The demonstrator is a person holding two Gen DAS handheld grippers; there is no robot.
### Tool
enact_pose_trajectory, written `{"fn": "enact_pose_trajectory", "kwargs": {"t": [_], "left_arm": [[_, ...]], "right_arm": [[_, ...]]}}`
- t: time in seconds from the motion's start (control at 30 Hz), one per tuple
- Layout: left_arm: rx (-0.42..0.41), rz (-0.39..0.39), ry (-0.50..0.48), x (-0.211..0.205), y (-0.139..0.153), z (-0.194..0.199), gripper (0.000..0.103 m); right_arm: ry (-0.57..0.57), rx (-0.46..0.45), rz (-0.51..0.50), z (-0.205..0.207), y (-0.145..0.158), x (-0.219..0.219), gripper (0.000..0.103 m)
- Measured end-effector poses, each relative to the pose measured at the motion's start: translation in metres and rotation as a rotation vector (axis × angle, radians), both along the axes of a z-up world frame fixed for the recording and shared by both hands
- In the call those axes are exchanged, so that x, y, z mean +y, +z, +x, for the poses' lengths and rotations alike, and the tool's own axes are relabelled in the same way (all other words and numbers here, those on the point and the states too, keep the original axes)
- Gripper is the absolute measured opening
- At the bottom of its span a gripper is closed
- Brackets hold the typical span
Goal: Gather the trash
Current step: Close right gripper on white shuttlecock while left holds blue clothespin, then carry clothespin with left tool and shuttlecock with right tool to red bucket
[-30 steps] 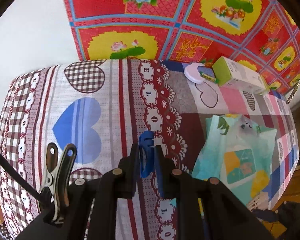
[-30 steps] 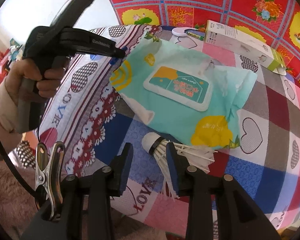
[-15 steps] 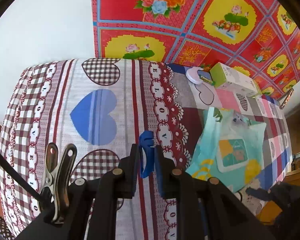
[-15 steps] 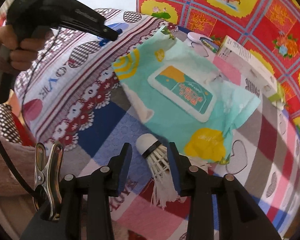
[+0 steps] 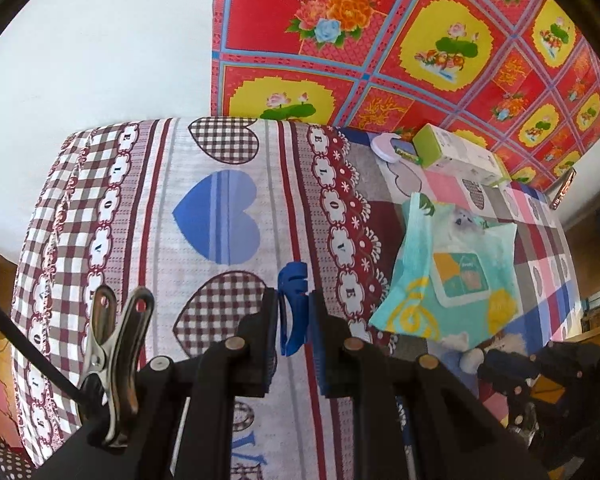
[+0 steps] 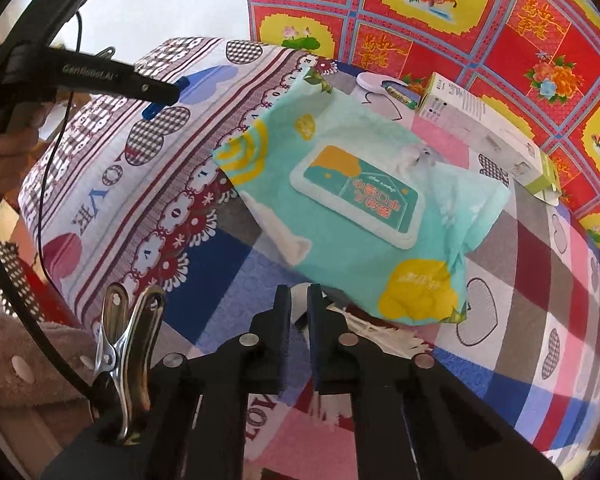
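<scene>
Up close, the shuttlecock [image 6: 300, 300] sits pinched by its cork between the fingers of the right gripper [image 6: 299, 312], its frayed feathers lying on the patchwork bedcover [image 6: 540, 320] near its front edge, partly under the teal wipes pack [image 6: 352, 216]. Apparently lifted above the cover, the left gripper [image 5: 294, 316] clamps a blue clip [image 5: 294, 300]. A white-and-green box [image 6: 488, 136] lies by the far edge.
</scene>
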State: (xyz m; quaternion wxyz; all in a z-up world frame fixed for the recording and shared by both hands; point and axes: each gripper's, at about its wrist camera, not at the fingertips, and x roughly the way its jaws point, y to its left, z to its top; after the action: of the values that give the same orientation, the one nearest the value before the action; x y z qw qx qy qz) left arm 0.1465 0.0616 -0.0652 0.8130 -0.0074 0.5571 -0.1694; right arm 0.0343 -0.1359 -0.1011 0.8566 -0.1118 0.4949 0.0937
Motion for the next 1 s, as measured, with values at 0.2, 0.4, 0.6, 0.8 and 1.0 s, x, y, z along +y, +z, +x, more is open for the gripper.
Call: {"fn": "enact_pose_trajectory", "kwargs": {"t": [0.2,0.4,0.6,0.8,1.0], "left_arm": [[-0.003,-0.01,0.021,0.009,0.007,-0.012,0.016],[0.004,-0.014,0.077,0.018,0.011,-0.025,0.016],[0.004,-0.012,0.14,0.022,0.017,-0.033,0.016],[-0.005,-0.009,0.179,0.023,0.024,-0.046,0.016],[-0.021,-0.006,0.21,0.023,0.031,-0.06,0.016]], "right_arm": [[0.006,0.033,0.027,0.003,0.006,-0.004,0.016],[0.128,0.085,-0.027,0.006,0.003,0.002,0.026],[0.238,0.114,-0.106,0.007,-0.007,0.007,0.028],[0.304,0.096,-0.159,0.007,-0.01,0.009,0.028],[0.314,0.069,-0.186,0.01,-0.012,0.009,0.028]]}}
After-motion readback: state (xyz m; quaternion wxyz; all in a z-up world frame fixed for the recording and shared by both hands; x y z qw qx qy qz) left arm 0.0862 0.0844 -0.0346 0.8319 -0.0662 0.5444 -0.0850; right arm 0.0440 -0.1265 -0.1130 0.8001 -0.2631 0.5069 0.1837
